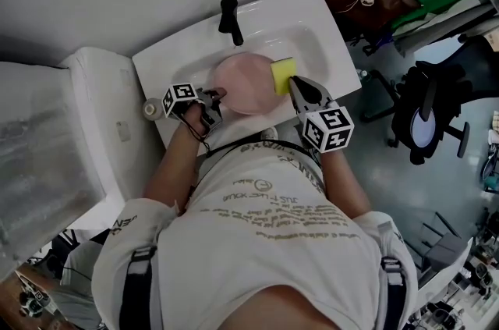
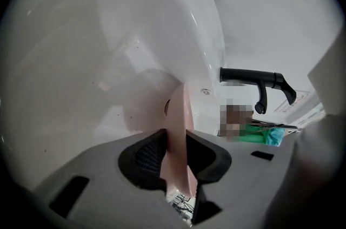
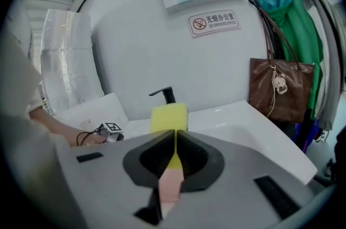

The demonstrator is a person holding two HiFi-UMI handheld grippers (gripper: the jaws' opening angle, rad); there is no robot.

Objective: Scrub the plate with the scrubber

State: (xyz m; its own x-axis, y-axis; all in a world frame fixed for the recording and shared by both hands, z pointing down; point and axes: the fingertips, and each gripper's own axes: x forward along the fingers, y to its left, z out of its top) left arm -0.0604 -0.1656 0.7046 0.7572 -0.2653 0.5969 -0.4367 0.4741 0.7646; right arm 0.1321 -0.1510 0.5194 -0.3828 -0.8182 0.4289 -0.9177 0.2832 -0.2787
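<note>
Dishwashing at a white sink (image 1: 327, 24): the head view shows the pink plate (image 1: 243, 83) in the basin, in front of the tap (image 1: 229, 18) on the back edge. The left gripper (image 1: 218, 94) is at the plate's left rim and the right gripper (image 1: 295, 80) holds the yellow scrubber (image 1: 283, 74) at its right rim. Left gripper view: jaws clamped on the plate's edge. Right gripper view: jaws pinched on the scrubber. Good scrubbing likely needs a steady plate and flat, firm, overlapping strokes.

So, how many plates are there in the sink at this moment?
1. The pink plate is in the sink, with its rim between the jaws of the left gripper. A second plate hidden under it cannot be excluded, but none shows.
</note>
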